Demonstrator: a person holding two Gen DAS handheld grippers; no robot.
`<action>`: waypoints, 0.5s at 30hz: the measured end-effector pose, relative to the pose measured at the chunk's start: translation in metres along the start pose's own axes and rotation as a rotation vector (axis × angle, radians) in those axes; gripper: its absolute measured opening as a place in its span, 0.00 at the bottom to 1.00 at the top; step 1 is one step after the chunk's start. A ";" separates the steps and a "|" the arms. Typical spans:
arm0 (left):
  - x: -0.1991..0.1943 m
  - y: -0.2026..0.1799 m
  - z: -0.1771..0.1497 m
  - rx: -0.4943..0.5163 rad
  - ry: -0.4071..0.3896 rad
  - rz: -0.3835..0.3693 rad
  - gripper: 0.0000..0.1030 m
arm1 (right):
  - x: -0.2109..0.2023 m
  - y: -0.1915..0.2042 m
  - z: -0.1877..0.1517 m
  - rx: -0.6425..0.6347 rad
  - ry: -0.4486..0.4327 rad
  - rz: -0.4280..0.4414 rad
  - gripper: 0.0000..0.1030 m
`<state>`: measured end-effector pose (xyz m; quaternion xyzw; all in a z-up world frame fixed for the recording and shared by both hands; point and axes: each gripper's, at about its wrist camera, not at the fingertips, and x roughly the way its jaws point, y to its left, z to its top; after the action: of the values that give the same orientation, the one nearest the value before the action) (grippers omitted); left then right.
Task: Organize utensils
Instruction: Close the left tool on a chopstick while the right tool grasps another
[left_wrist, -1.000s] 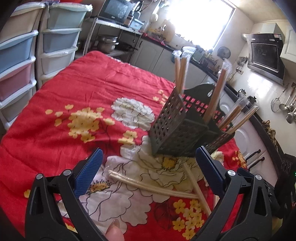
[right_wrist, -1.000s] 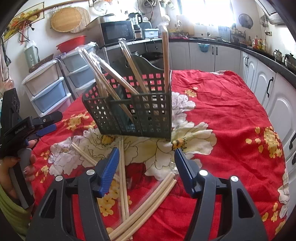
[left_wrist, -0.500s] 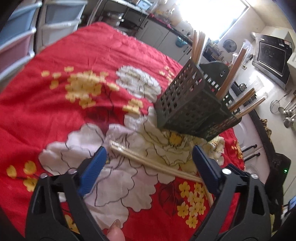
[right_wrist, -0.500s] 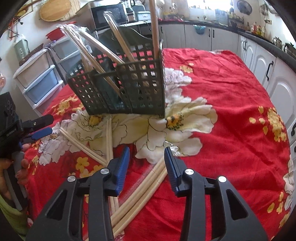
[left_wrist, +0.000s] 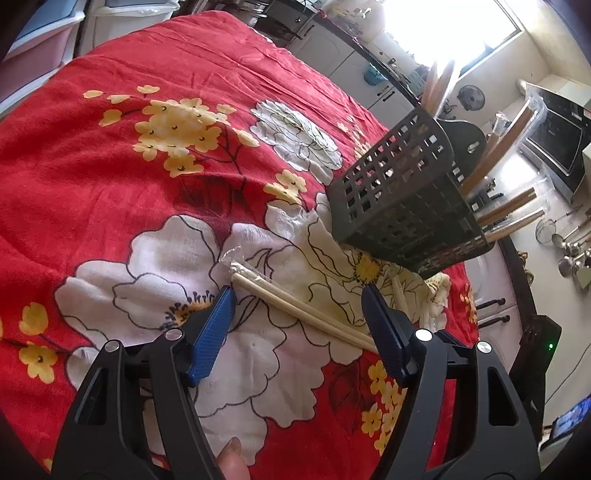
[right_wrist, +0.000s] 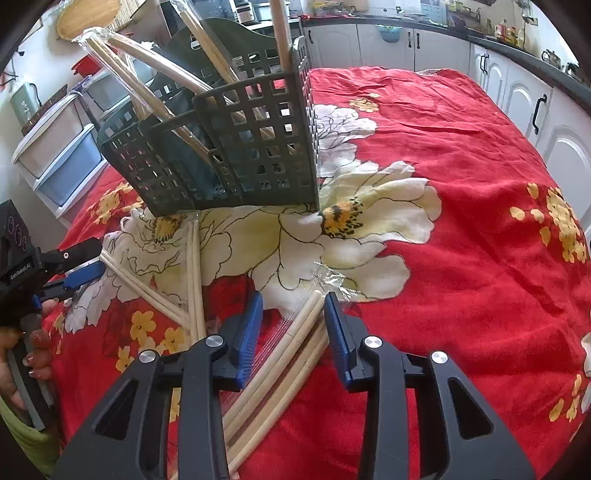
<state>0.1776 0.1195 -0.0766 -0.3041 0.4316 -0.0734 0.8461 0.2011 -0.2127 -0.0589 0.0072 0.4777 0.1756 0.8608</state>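
Below the caddy (right_wrist: 236, 147) on the red cloth (right_wrist: 461, 184), both grippers straddle wrapped chopsticks: left gripper (left_wrist: 297, 308) and right gripper (right_wrist: 293, 321) closing, pads not yet touching. Best centre each pair (left_wrist: 295, 310) (right_wrist: 291, 343) before clamping.

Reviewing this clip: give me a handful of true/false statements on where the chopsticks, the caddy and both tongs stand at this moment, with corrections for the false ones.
1. The dark caddy stands on a red floral cloth. True.
2. The caddy is empty. False: several wrapped chopsticks already stick out of it.
3. A wrapped pair of chopsticks lies between the fingers of the left tongs. True; they are closing.
4. The right tongs hang over bare cloth. False: they straddle a bundle of chopsticks and are closing.
5. All loose chopsticks lie parallel. False: two pairs cross near the caddy.
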 end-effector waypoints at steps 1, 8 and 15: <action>0.001 0.001 0.001 -0.007 -0.002 -0.001 0.60 | 0.001 0.000 0.001 -0.001 0.001 0.005 0.32; 0.005 0.005 0.008 -0.031 -0.010 -0.003 0.57 | 0.014 0.007 0.005 0.003 0.030 0.037 0.31; 0.009 0.011 0.013 -0.045 -0.025 0.031 0.35 | 0.020 0.007 0.010 0.025 0.046 0.066 0.29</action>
<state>0.1920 0.1303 -0.0835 -0.3172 0.4273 -0.0466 0.8453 0.2167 -0.1978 -0.0691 0.0296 0.4990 0.1982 0.8431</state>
